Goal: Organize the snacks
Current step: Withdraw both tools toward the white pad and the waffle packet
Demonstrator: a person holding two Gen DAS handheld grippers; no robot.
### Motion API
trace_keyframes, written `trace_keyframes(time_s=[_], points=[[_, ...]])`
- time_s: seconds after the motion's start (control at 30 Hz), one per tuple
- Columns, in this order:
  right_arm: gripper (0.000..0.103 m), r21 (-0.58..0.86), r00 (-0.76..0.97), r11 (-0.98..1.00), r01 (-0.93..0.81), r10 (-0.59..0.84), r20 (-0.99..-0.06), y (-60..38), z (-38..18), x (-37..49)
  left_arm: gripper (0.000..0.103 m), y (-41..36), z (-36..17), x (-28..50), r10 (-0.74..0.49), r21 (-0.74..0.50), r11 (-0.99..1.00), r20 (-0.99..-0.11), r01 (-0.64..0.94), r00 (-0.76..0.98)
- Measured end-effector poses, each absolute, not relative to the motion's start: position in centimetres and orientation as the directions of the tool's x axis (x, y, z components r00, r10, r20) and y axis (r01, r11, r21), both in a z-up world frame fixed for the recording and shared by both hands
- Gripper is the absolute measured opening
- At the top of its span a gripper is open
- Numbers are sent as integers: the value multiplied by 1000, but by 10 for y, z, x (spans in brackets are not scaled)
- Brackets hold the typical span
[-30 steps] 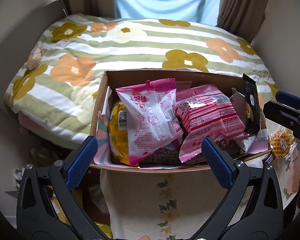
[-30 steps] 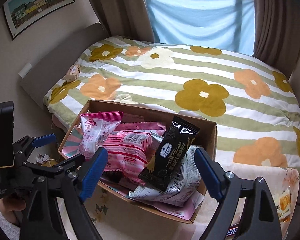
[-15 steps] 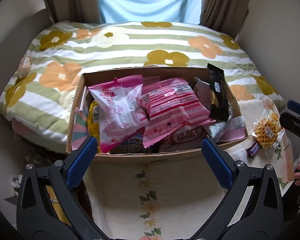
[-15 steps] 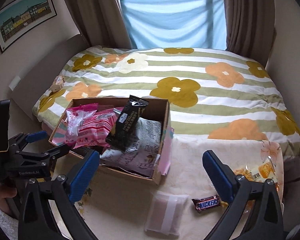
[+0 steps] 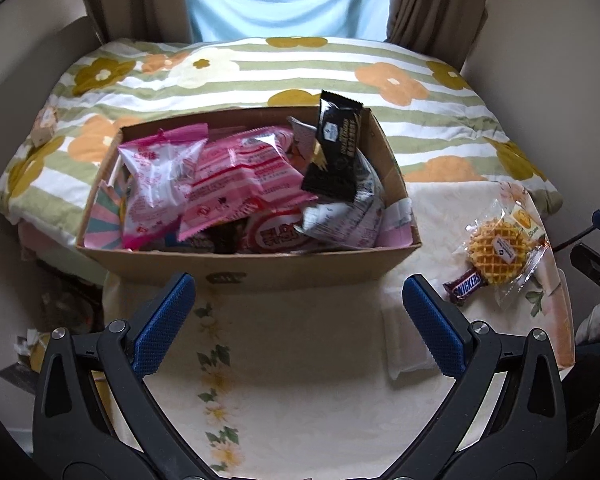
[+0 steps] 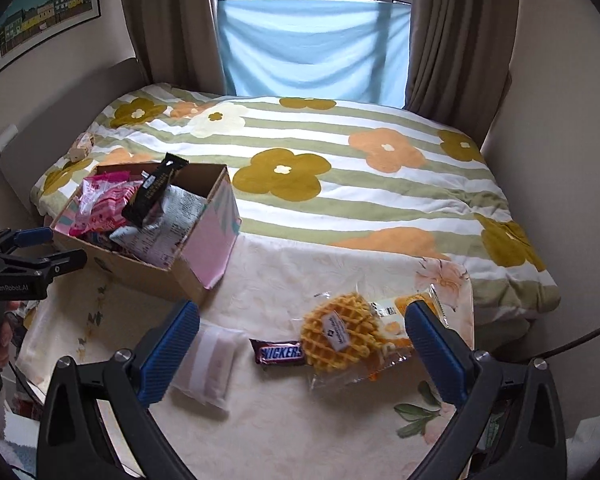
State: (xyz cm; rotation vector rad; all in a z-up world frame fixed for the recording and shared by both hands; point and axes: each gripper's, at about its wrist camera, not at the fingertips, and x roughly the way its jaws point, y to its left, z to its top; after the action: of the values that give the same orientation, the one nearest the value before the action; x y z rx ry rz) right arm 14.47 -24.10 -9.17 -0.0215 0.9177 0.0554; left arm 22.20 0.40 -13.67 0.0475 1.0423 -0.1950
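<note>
Now right hand-held gripper point(image 6: 302, 346) wide open, over Snickers point(image 6: 281, 353), away frm box point(image 6: 140, 268).

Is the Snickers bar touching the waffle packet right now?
Touching. In the right wrist view the waffle packet overlaps one end of the Snickers bar, no gap between them; the left wrist view agrees.

bed with floral striped quilt point(image 6: 340, 168) | brown curtains point(image 6: 456, 32) | blue-draped window point(image 6: 312, 44) | framed picture point(image 6: 44, 12) on beige wall | daylight

Lower snack packets in brown cardboard box point(image 5: 308, 266) buried under pink bags. Orange-printed clear packet point(image 6: 396, 318) half hidden behind round waffle point(image 6: 340, 332).
</note>
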Motion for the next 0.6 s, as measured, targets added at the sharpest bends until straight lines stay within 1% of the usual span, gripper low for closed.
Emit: trace_keyframes(time_s=[0.2, 0.33, 0.5, 0.6], points=[[102, 38, 583, 992, -119, 101, -806, -278, -114, 134, 103, -43, -167, 201, -149, -89, 984, -882, 151, 447], [102, 32, 568, 987, -156, 117, -814, -293, -131, 134, 103, -70, -196, 192, -162, -113, 984, -891, 139, 424], [102, 10, 581, 976, -216, 137, -802, -298, -154, 138, 103, -98, -236, 184, -172, -119, 981, -896, 151, 409], [102, 22, 582, 971, -236, 160, -797, -298, -170, 145, 103, -111, -255, 182, -163, -106, 981, -899, 160, 406]])
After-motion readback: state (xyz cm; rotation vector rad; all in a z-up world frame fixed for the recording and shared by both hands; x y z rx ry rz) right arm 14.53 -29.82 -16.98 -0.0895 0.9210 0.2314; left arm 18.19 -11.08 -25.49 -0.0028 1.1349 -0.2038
